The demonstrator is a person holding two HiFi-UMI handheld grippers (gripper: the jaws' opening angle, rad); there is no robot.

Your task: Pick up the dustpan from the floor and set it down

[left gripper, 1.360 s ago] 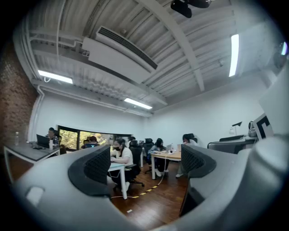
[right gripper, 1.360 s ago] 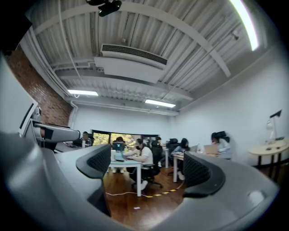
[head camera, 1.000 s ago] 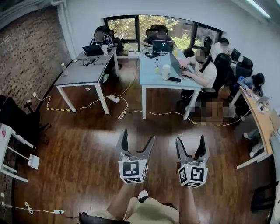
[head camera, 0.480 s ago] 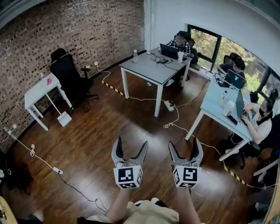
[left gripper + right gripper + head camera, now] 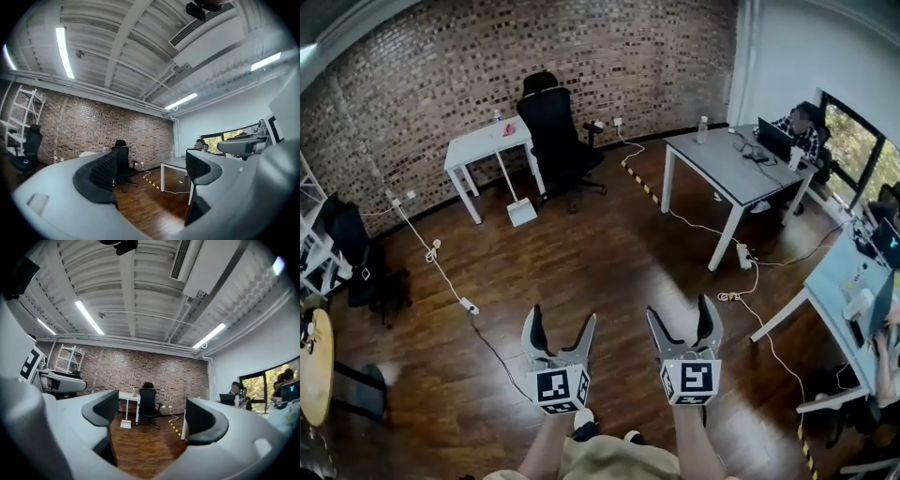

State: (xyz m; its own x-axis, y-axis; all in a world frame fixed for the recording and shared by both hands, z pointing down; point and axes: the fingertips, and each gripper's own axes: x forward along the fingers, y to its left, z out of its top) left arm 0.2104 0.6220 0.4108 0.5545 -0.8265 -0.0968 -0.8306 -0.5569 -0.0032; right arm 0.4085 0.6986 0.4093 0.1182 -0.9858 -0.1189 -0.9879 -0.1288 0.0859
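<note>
The dustpan [image 5: 521, 212] is a small white one with a thin handle. It stands on the wooden floor against a leg of the white side table [image 5: 487, 142], far ahead of me. In the right gripper view the dustpan [image 5: 125, 423] shows small, just right of the left jaw. My left gripper [image 5: 562, 321] and right gripper [image 5: 681, 312] are held side by side low in front, pointing level, well short of it. The left gripper [image 5: 152, 171] is open and empty. The right gripper [image 5: 152, 416] has its jaws wide and closing a little, with nothing between them.
A black office chair [image 5: 555, 131] stands beside the white table at the brick wall. A grey desk [image 5: 727, 169] with a person at a laptop is on the right. Cables and a power strip [image 5: 469, 306] trail over the floor; striped tape [image 5: 639, 180] runs ahead.
The view has swung left, away from the windows and occupied desks, onto the brick wall. The white table, chair and dustpan have come into view. Both grippers stay low in front.
</note>
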